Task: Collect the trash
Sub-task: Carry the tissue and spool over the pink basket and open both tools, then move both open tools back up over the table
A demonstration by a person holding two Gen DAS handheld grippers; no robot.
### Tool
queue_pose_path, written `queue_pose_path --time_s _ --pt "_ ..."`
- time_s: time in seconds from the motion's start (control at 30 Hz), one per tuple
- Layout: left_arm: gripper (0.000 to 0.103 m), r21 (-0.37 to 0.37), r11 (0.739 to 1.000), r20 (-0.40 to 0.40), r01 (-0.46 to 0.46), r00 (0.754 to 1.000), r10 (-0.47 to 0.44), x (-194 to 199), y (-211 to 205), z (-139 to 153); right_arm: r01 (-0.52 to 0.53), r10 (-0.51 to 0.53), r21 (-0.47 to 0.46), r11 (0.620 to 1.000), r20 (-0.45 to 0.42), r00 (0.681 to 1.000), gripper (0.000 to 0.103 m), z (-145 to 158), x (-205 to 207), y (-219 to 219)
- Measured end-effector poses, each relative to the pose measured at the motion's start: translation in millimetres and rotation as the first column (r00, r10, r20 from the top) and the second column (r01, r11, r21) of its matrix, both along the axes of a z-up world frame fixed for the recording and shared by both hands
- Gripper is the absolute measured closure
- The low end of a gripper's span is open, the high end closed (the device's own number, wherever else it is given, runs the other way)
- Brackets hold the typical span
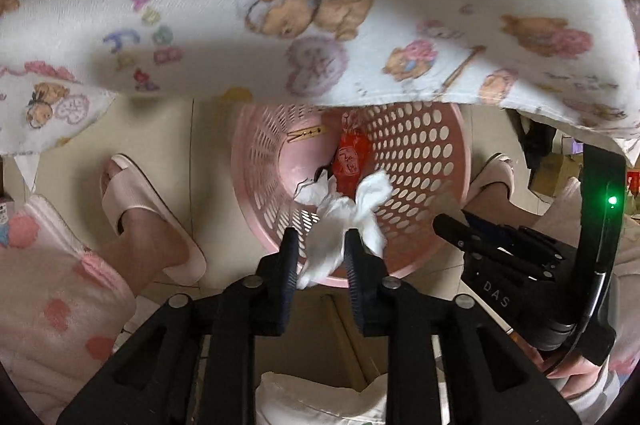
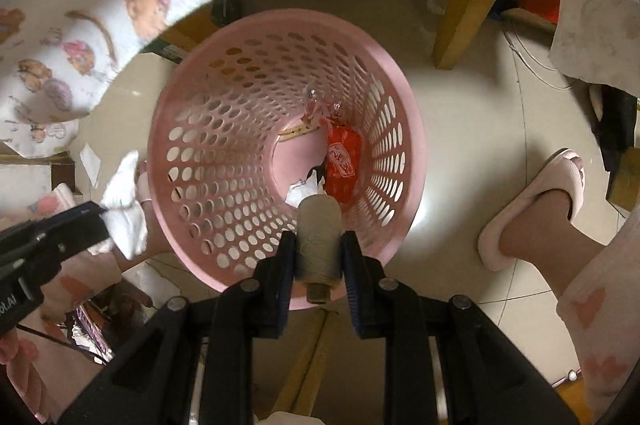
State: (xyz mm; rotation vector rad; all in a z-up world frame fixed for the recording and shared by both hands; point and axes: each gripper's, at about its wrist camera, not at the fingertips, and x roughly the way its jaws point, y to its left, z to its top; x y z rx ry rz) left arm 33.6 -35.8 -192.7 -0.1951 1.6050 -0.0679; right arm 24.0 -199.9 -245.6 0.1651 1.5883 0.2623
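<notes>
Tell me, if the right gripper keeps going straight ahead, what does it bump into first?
Probably the pink basket: the right gripper, holding a thread spool, points into its open mouth, toward the red packet.

Your rig and your clothes, seen from both wrists

Your left gripper (image 1: 321, 245) and right gripper (image 2: 318, 249) share black fingers with ribbed dark-blue pads (image 2: 286, 267) and round silver pivot screws (image 1: 251, 281). At 3 o'clock in the left view, the other unit's body carries white lettering and a green light (image 1: 612, 201). You wear pale pink slippers (image 2: 532, 203) on bare feet and pink pyjamas (image 1: 52, 289) with darker blotches.
</notes>
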Motion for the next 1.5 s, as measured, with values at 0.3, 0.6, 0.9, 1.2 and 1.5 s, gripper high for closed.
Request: queue_pose_path --time_s 0.3,0.6,0.9,1.2,1.5 --pt "0.038 0.045 0.999 -0.002 -0.022 1.000 0.022 -6 9 9 -0.028 0.027 -0.004 1.000 -0.044 0.999 0.081 -13 -2 1" --pt "0.034 0.103 0.994 0.143 0.022 0.989 -0.037 -6 4 45 -0.031 0.030 -0.022 0.999 -0.020 0.999 0.067 -13 -3 1" --pt "0.027 0.198 0.980 0.438 -0.010 0.895 -0.079 -9 10 116 -0.056 0.093 -0.147 0.988 0.262 0.960 0.051 53 -6 13" --pt "0.005 0.166 0.978 0.729 -0.123 0.683 -0.038 -34 22 182 -0.071 0.124 -0.118 0.990 0.538 0.834 0.026 132 -23 22" --pt "0.005 0.129 0.981 0.739 -0.148 0.674 0.005 -35 28 192 -0.055 0.070 -0.044 0.998 0.629 0.774 0.020 169 -26 5"
